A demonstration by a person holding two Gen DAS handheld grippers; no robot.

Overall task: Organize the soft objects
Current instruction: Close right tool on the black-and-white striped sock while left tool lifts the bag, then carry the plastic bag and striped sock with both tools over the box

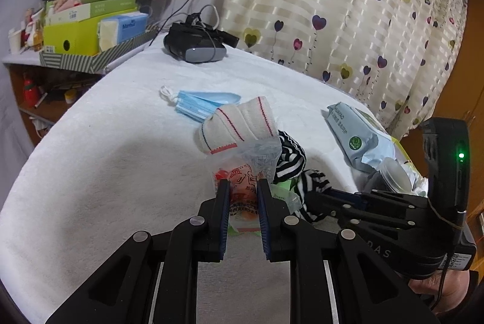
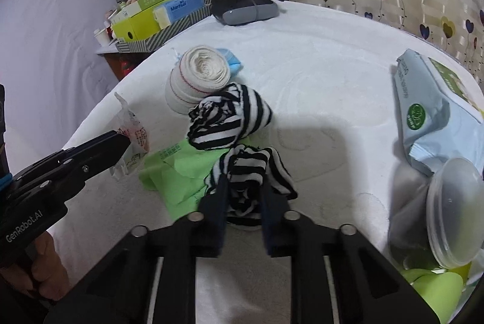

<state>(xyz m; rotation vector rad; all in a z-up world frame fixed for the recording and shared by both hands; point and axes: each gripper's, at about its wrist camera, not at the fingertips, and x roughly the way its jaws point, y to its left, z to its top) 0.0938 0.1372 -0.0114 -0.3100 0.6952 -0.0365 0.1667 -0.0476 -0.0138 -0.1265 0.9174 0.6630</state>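
A: Right gripper clamped on near striped sock, bunched, no clear long axis, near middle of white blanket.

B: Left gripper pinching printed plastic packet, upright, left of socks.

Both devices are made of matte black plastic. The left gripper has two flat fingers with dark blue ribbed pads, and round silver pins sit at each joint of its linkage arms. The right gripper has the same form. Its body carries a small green light, a thin cord and a white label. White letters "GenRobot.AI" mark the left device's side.
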